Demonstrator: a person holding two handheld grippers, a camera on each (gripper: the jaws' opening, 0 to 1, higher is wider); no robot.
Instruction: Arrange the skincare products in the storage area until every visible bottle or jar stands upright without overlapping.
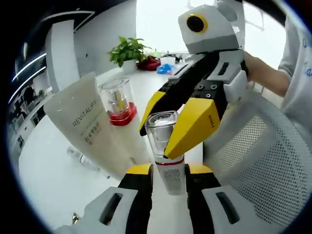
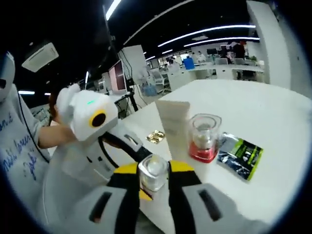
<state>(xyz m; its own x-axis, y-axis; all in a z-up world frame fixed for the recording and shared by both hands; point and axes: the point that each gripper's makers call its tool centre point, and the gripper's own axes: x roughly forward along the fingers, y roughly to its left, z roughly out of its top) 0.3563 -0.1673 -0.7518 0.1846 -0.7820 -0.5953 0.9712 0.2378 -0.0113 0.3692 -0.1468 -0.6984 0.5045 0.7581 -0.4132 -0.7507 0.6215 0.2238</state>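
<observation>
A slim bottle [image 1: 171,179] with a clear cap, a red band and a pale body stands between my two grippers. My left gripper [image 1: 169,171] is shut on its body. From the upper right, my right gripper [image 1: 158,139] is shut on the clear cap [image 2: 153,171], its yellow fingers [image 1: 195,124] on either side. In the right gripper view, my right gripper [image 2: 155,176] grips that cap, and my left gripper [image 2: 139,187] comes in from the left beneath it. A white REVITALIFT tube [image 1: 92,126] stands tilted on the table. A red-based jar with a clear lid [image 1: 118,102] stands upright beside it.
The white table [image 1: 63,180] also holds a black and green sachet [image 2: 241,153] and a small gold wrapper [image 2: 156,136]. A potted plant [image 1: 127,51] stands at the far end. A mesh chair back [image 1: 263,146] is on the right, with a person's hand [image 1: 263,73] above it.
</observation>
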